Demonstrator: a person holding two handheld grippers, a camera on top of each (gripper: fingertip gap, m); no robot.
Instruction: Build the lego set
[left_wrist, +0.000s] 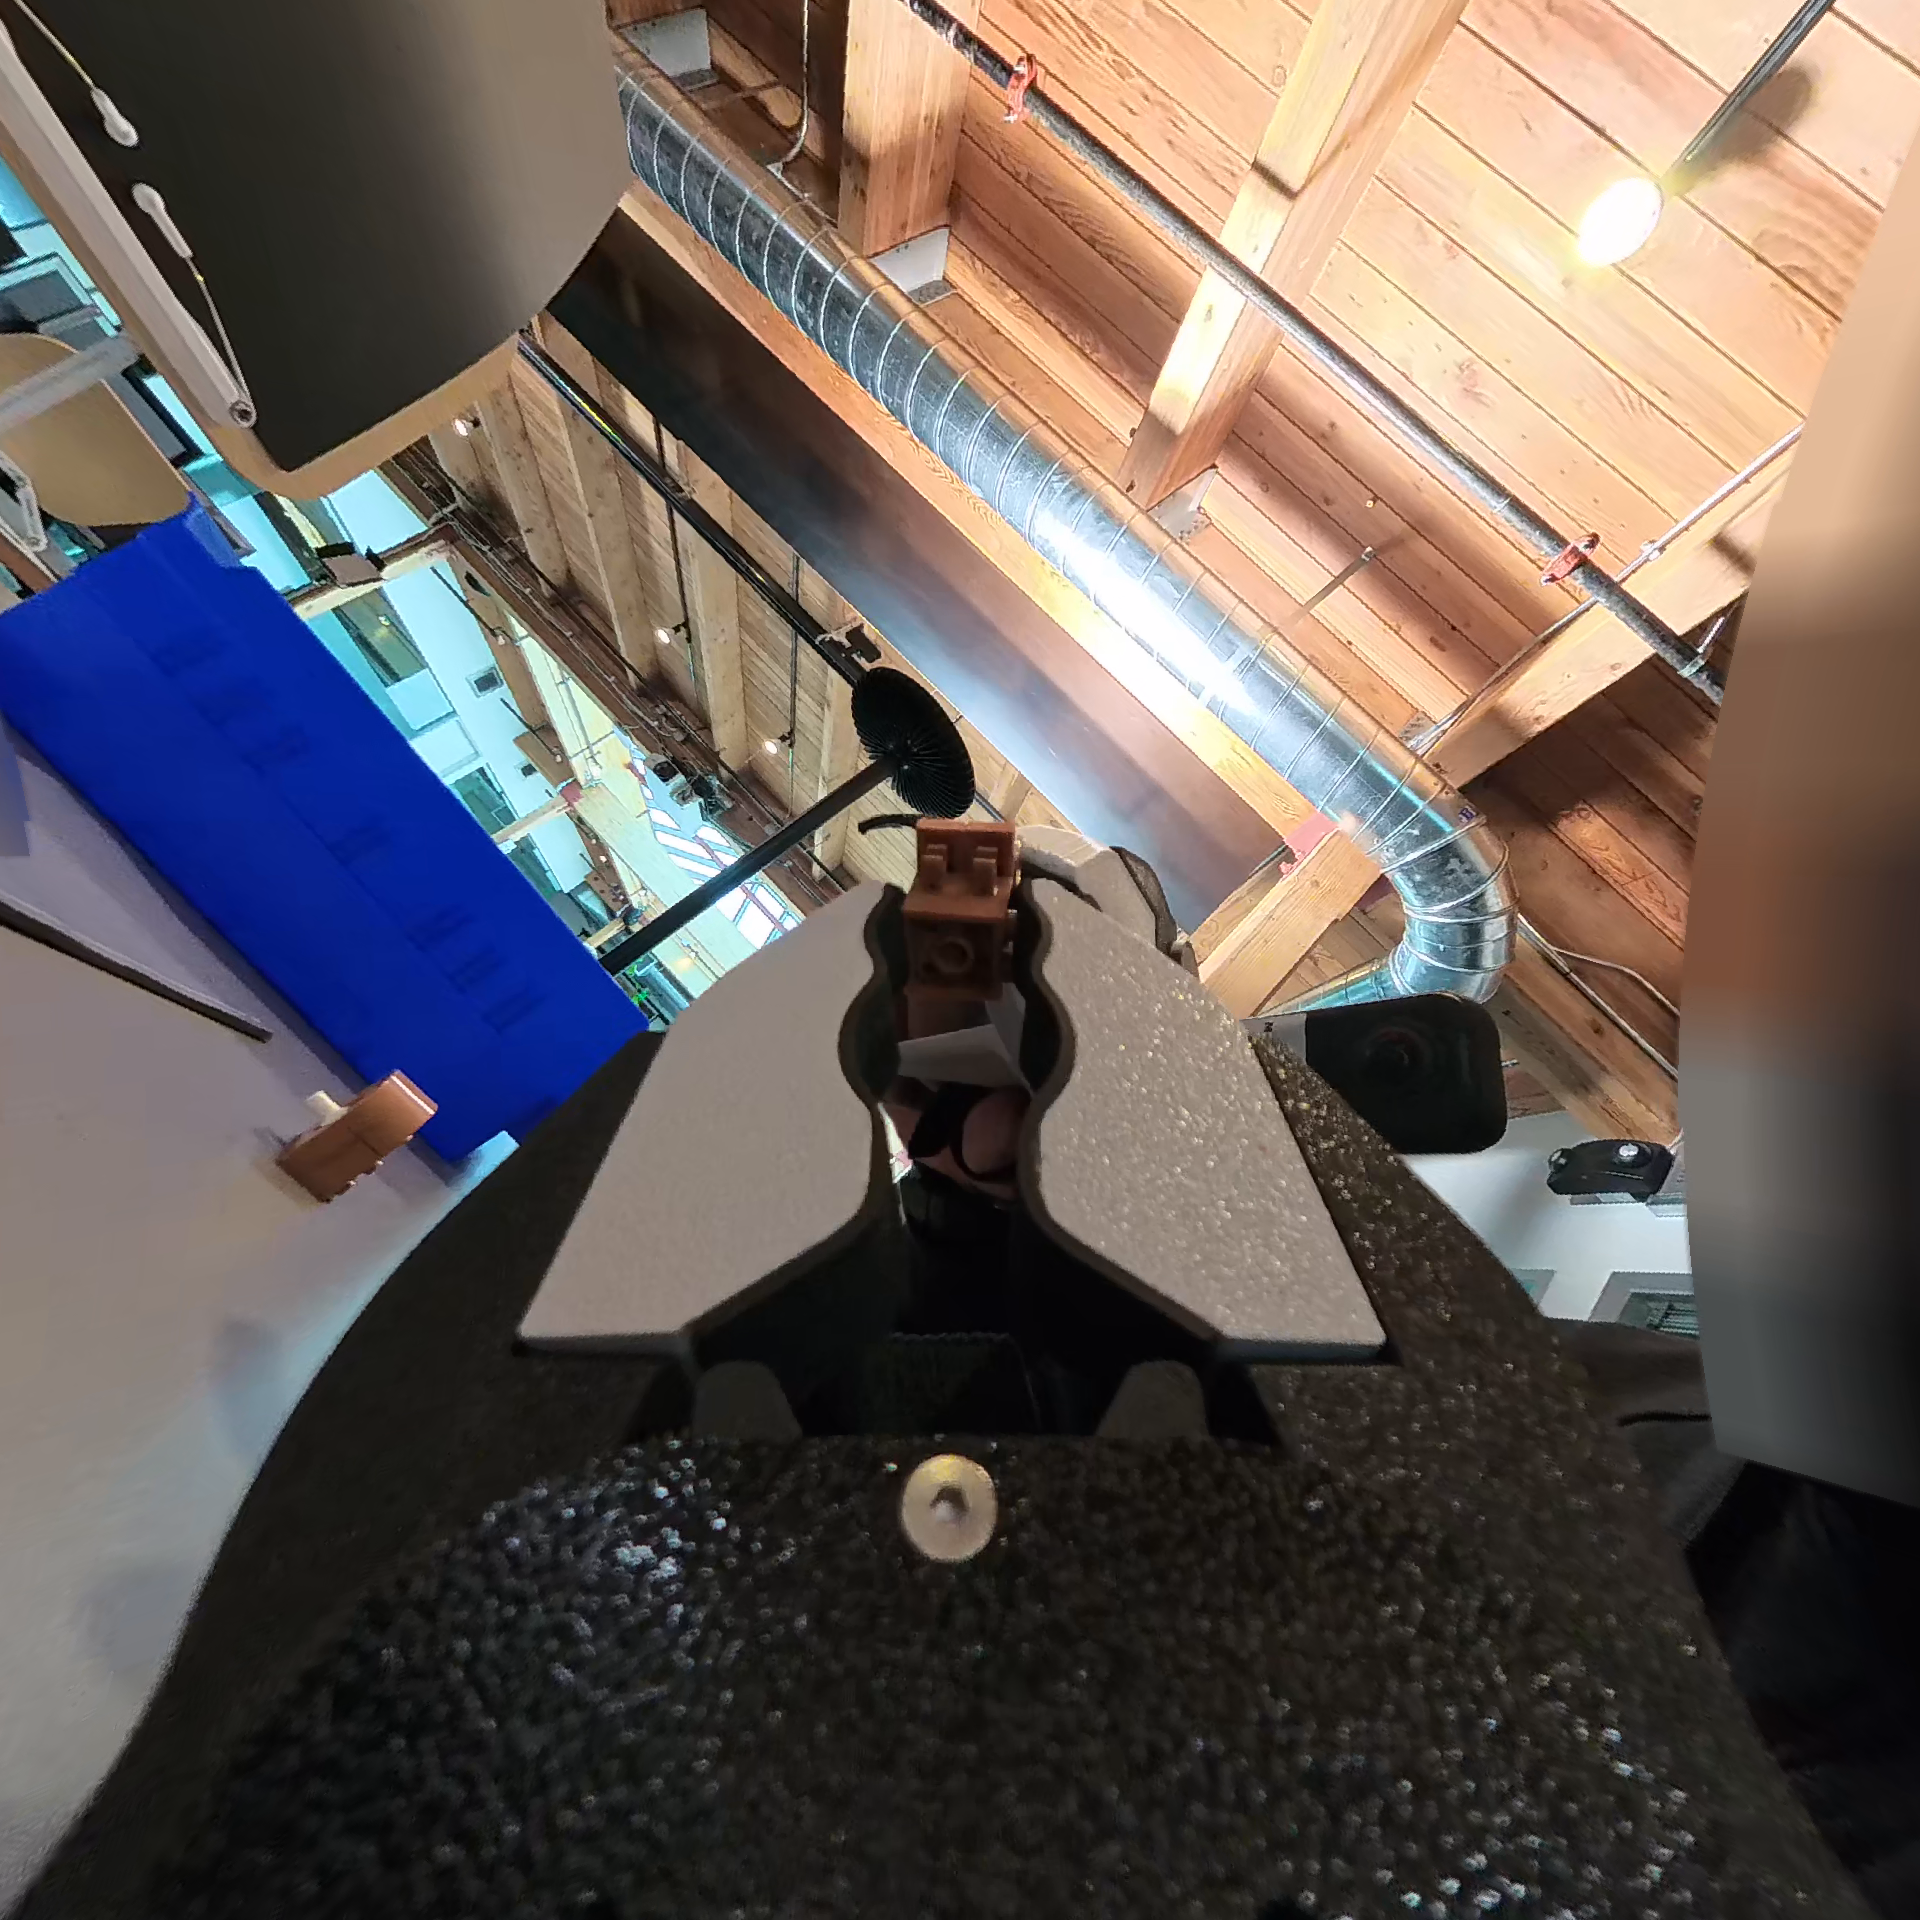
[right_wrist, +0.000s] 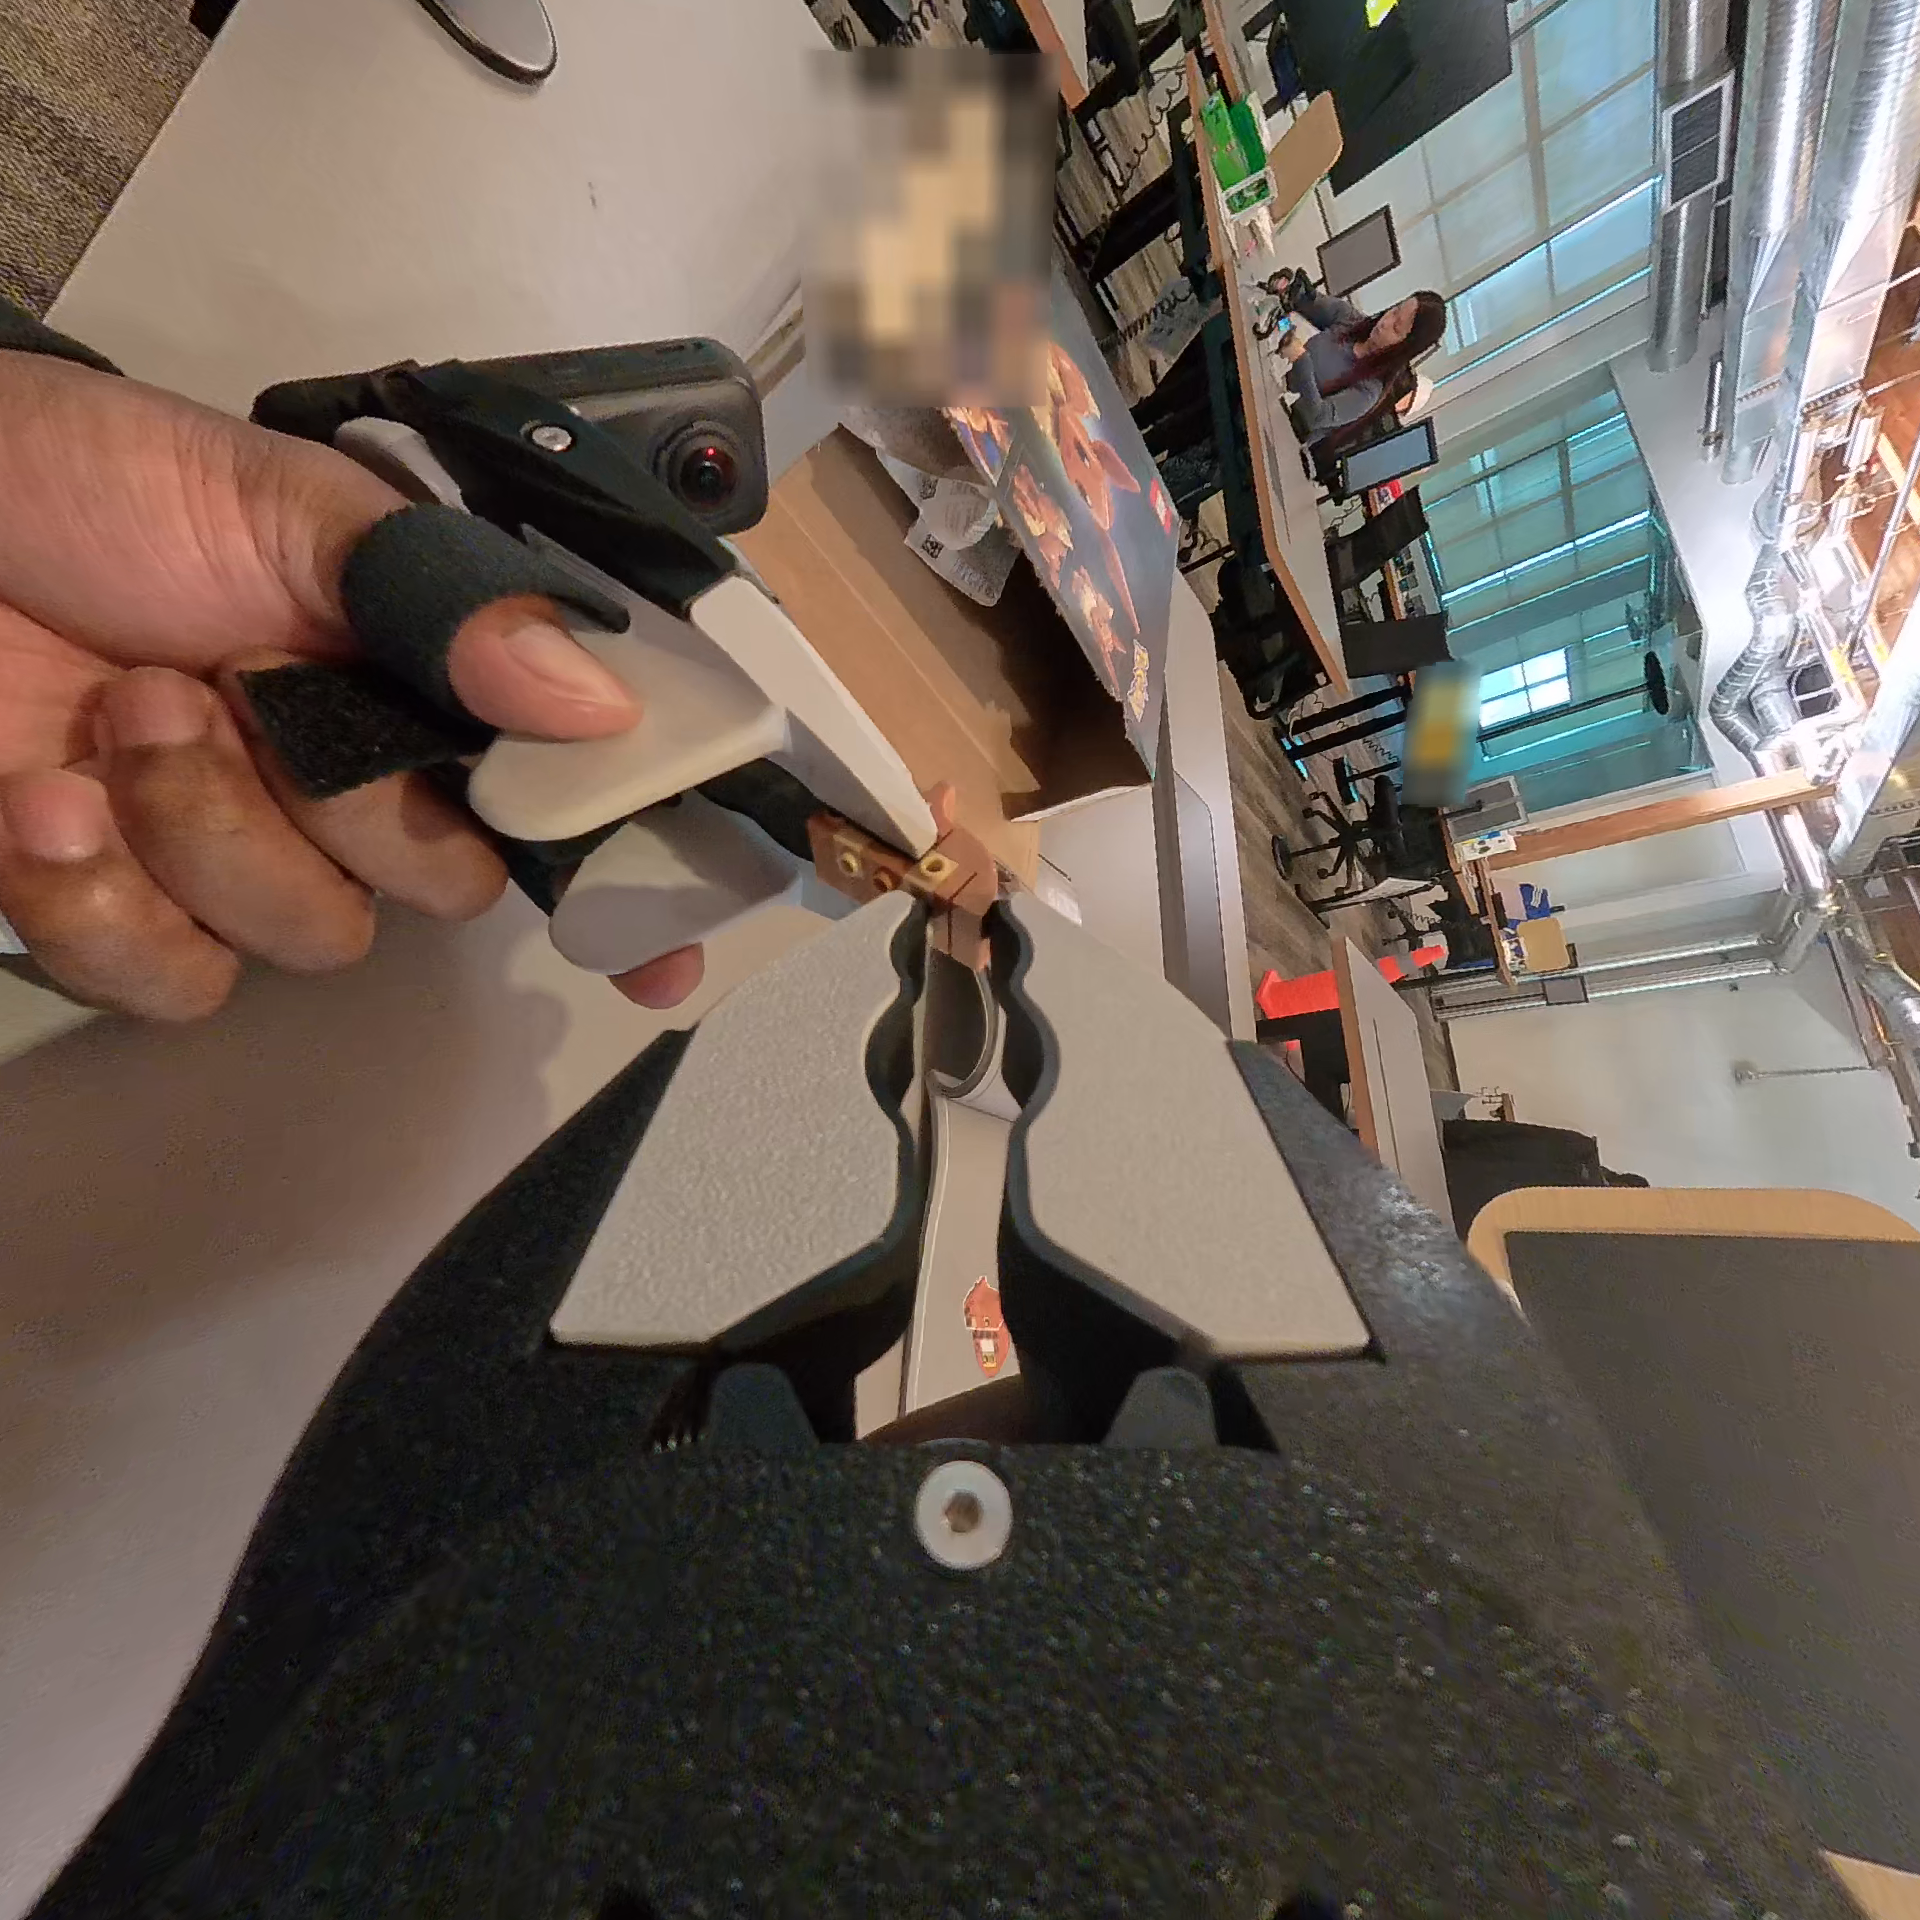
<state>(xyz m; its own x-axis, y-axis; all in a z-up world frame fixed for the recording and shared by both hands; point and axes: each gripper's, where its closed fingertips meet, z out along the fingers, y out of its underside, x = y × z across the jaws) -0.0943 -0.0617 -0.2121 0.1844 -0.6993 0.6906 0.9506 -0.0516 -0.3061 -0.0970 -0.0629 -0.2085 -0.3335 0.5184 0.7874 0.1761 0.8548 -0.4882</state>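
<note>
Two grippers meet in mid-air, each clamped on a small brown brick piece. Left gripper (left_wrist: 961, 940) pinches a brown brick (left_wrist: 958, 914) between its tips; the piece sticks out past them, its slotted end pointing up toward the wooden ceiling (left_wrist: 1455, 260) and silver duct (left_wrist: 1039, 499). Seen from the right wrist, the right gripper (right_wrist: 961, 920) grips a lighter brown piece (right_wrist: 966, 899) at its tips, and this piece touches the dark brown brick (right_wrist: 862, 862) held by the left gripper, which a hand (right_wrist: 208, 665) squeezes. The two pieces appear joined or pressed together, though whether they are fully seated cannot be told. Another brown brick (left_wrist: 358, 1138) with a white part lies apart on the white table (left_wrist: 156, 1351), near a blue bin (left_wrist: 270, 790). Behind the pieces stand an open cardboard box (right_wrist: 883, 623) and a printed lid (right_wrist: 1081, 499).
</note>
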